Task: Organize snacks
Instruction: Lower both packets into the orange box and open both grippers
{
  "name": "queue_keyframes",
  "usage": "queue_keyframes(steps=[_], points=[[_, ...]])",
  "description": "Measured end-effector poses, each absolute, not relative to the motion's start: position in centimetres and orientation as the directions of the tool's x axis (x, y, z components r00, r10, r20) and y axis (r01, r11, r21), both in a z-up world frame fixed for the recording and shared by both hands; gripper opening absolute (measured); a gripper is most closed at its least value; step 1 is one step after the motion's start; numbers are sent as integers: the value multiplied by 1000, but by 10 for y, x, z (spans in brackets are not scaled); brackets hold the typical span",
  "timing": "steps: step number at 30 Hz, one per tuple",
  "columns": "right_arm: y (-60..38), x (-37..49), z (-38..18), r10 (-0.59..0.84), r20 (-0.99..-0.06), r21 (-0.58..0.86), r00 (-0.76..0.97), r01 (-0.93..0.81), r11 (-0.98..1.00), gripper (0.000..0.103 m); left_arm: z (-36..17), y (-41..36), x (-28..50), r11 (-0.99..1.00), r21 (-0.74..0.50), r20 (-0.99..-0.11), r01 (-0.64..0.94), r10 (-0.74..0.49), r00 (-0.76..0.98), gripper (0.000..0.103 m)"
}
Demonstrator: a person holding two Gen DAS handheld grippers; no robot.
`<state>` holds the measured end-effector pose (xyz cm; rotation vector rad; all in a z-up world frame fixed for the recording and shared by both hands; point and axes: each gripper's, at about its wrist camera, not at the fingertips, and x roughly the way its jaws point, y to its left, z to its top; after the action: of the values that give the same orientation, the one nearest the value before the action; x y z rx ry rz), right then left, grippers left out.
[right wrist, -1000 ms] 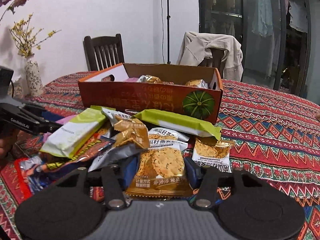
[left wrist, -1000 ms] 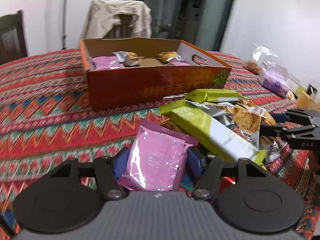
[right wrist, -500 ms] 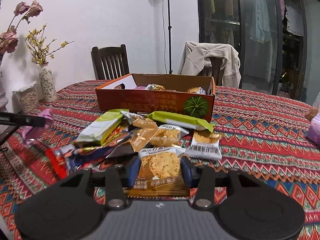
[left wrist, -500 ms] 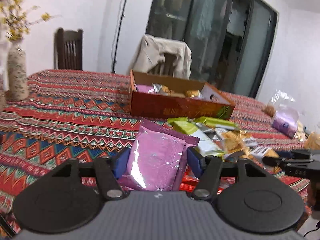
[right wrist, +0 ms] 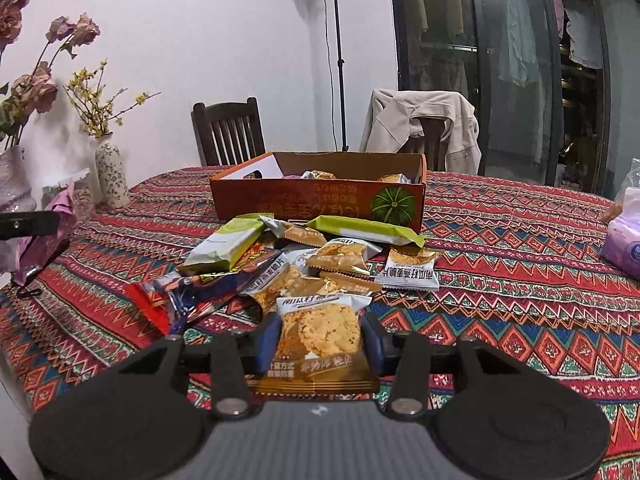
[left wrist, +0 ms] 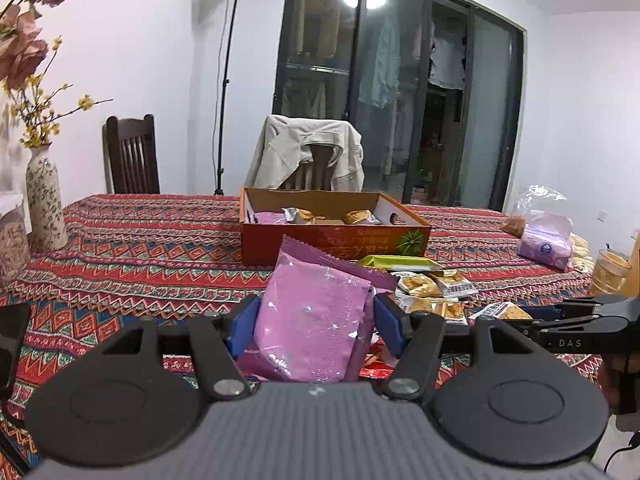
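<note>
With the left tongs [left wrist: 316,322] pinching the pink packet [left wrist: 310,320] and the right tongs [right wrist: 320,338] pinching the cracker packet [right wrist: 320,336], carry both level over the box [right wrist: 320,200] rim before releasing.

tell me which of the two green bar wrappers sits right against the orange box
The right-hand green bar wrapper, lying crosswise along the orange box front wall. The other green bar wrapper angles away toward the left, nearer the camera.

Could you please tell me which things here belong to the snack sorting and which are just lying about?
Job: shiny pink snack packet in left gripper; golden cracker packet in right gripper; orange cardboard box.
Lying about: speckled ceramic vase; beige jacket.
</note>
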<state>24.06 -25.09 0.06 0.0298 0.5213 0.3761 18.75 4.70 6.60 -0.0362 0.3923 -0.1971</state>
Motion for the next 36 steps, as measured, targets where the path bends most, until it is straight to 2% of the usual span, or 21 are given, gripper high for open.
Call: queue_keyframes(steps=[9,16,19,23,27,32,36], points=[[-253,247,10,365,-459,130,810,-345,930,43,77,64,219,962,-160,-369,222,-266,890,63],[-252,283,39,408,-400,111,820,-399,910,43,106,70,291,947,-179,-342,266,-314,886,63],[-248,312,56,426,-369,83,826,-427,900,43,114,64,339,952,-145,-363,270,-305,880,63],[-243,378,75,462,-355,112,813,-454,884,43,112,55,418,955,-154,-450,253,-295,843,63],[-233,460,84,487,-390,181,782,-453,873,43,97,48,489,970,-156,-530,188,-243,813,63],[-206,568,72,475,-504,263,721,-396,880,43,73,38,560,987,-106,-624,121,-161,765,63],[-176,640,50,408,-610,225,679,-346,911,43,55,36,600,994,-78,-680,81,-112,725,63]])
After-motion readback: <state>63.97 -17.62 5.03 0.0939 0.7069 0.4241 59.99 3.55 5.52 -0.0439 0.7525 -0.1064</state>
